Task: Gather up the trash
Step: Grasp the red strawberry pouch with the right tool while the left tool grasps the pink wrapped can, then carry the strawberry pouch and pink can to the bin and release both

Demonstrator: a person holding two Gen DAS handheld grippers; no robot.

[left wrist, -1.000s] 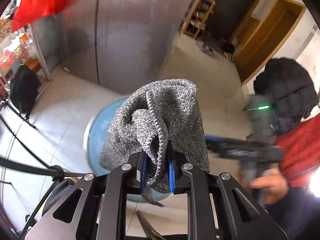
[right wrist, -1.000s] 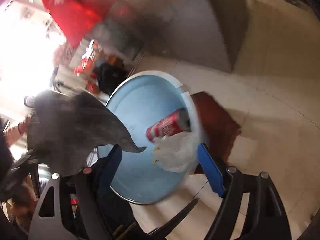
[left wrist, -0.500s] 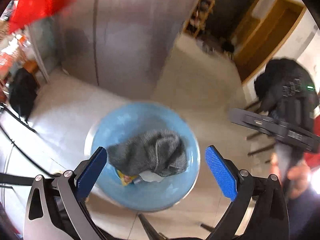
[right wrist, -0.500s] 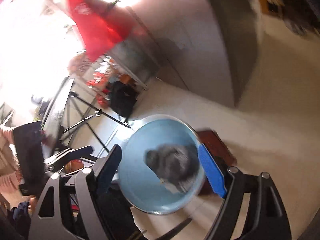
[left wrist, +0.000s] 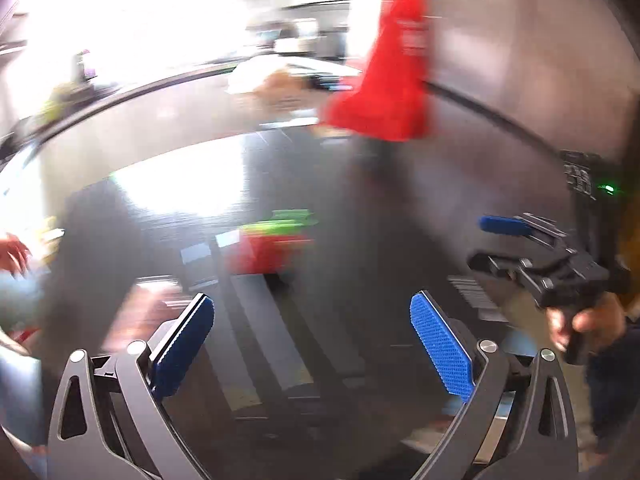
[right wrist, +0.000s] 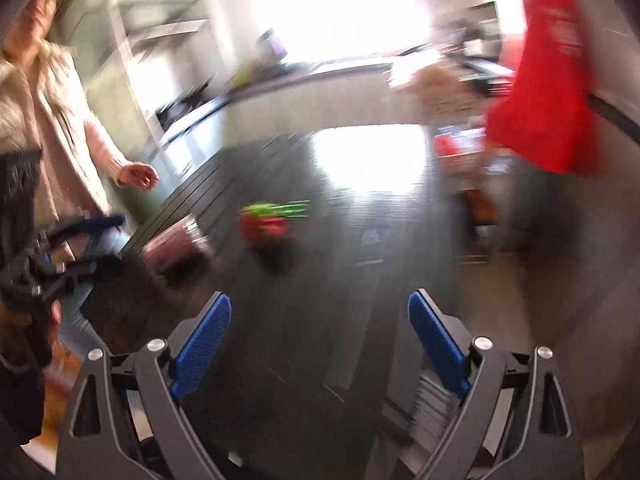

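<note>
Both views are motion-blurred. A dark, glossy tabletop [left wrist: 304,184] with parallel slat lines fills the middle of each view and carries a bright window reflection. On it, well ahead of both grippers, lies a small red-and-green item of trash [left wrist: 276,240] [right wrist: 268,224], its shape too smeared to identify; in the right wrist view a translucent reddish-brown container [right wrist: 176,244] sits near it at the table's left edge. The left gripper [left wrist: 312,344] has its blue-padded fingers [left wrist: 440,348] spread wide with nothing between them, only the bare tabletop visible through the gap. The right gripper [right wrist: 320,344] likewise shows its blue pads [right wrist: 200,348] far apart and empty; its jaws have just been opening further, with no object between them. In the left wrist view the right gripper appears at the right edge, gripped by a hand [left wrist: 580,320]. A red cloth or bag [left wrist: 388,80] [right wrist: 548,80] hangs at the upper right against a grey metallic wall panel [left wrist: 520,60]. Behind the table, a cluttered counter [right wrist: 440,76] runs below an overexposed window [right wrist: 340,8]. A second person in a pale quilted vest [right wrist: 52,120] stands at the left of the right wrist view, one hand [right wrist: 138,174] extended towards the table.
</note>
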